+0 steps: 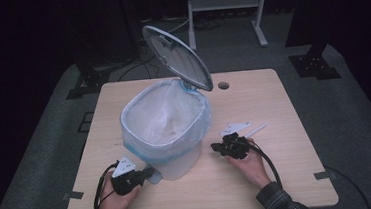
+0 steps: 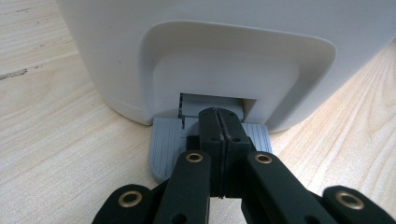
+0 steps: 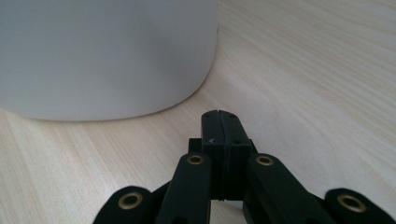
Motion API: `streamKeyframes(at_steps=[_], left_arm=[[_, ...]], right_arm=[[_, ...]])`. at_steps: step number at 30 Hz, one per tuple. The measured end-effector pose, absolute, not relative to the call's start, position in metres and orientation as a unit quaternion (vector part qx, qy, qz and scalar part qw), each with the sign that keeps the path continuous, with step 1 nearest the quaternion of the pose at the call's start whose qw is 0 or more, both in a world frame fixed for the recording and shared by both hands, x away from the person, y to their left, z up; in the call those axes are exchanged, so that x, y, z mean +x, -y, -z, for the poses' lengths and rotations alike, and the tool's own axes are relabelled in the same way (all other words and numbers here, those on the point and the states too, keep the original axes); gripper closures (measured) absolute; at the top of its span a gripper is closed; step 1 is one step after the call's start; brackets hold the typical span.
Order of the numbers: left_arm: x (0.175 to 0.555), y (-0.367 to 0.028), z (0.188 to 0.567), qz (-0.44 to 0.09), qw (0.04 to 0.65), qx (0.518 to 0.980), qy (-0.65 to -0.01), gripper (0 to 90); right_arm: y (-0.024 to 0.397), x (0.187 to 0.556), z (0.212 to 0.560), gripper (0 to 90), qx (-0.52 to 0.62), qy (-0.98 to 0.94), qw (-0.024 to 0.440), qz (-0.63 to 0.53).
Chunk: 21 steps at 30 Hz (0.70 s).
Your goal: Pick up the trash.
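Pedal (image 2: 163,140) under closed left fingers (image 2: 211,128)

In the left gripper view the white bin (image 2: 201,60) is cut off by the top edge, so its rim and lid stay out of sight, and the closed jaws cover the middle of the grey pedal (image 2: 163,144). Whether the tips press the pedal or merely lie on it is hard to tell. In the right gripper view the bin (image 3: 102,56) is a soft, blurred mass cropped at the top and left. In the high view the bag (image 1: 164,118) hides the bin's inside, and the person's forearms are cut off by the bottom edge.
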<state>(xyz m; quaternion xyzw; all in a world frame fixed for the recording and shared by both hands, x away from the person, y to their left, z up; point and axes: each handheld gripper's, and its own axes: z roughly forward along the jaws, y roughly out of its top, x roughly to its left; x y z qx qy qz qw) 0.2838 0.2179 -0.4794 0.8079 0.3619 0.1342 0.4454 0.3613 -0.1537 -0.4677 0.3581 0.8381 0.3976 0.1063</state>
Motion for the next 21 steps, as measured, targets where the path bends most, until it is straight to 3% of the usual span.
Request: streamKeyframes(at_steps=[21], left_arm=[[0.284, -0.217, 0.479, -0.136, 0.446, 0.808, -0.362, 90.0]], right_arm=[[0.172, 0.345, 0.471, 89.3, 0.365, -0.847, 0.092, -0.375]])
